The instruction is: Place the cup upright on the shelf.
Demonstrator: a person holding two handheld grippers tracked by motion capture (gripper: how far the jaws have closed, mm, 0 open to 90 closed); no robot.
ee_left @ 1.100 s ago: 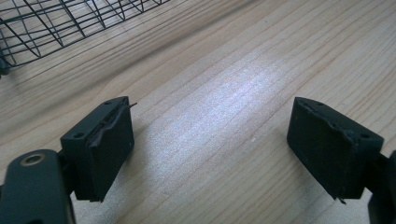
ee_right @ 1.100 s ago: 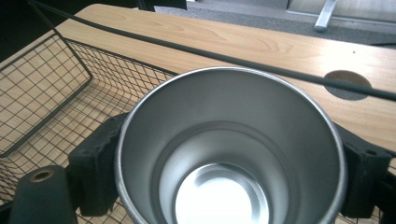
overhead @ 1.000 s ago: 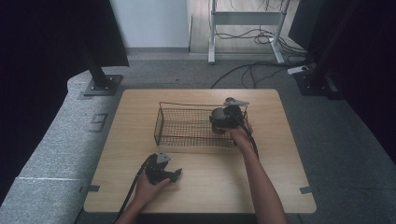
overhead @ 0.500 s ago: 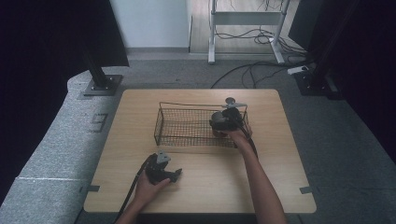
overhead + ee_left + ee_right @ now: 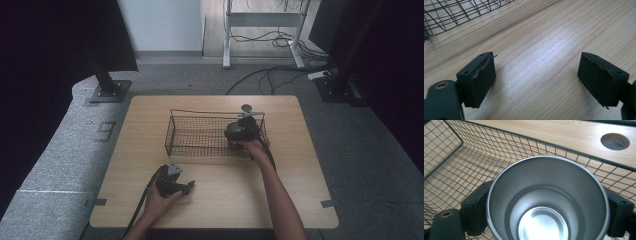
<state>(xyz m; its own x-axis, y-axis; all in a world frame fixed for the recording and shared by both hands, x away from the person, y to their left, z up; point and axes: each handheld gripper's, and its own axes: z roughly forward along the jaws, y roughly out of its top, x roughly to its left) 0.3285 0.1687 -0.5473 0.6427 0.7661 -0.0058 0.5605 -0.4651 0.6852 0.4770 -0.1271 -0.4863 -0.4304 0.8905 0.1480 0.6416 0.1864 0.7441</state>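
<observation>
A shiny steel cup (image 5: 546, 202) stands upright, mouth up, between the jaws of my right gripper (image 5: 546, 206), which is shut on its sides. Black pads (image 5: 475, 205) press on both sides of it. The cup sits inside the black wire basket (image 5: 454, 152), near a corner. In the high view the right gripper (image 5: 239, 131) is at the right end of the basket (image 5: 170, 131). My left gripper (image 5: 187, 186) rests on the wooden table (image 5: 300, 190) in front of the basket; its jaws (image 5: 536, 80) are open and hold nothing.
A round hole (image 5: 247, 107) is cut in the tabletop just behind the basket, and it is seen again as the round hole (image 5: 615, 141) past the wire wall. The basket's near corner (image 5: 449, 12) lies ahead of the left gripper. Cables trail from both grippers.
The right gripper with the cup has sunk slightly lower into the basket. The left gripper has stayed where it was.
</observation>
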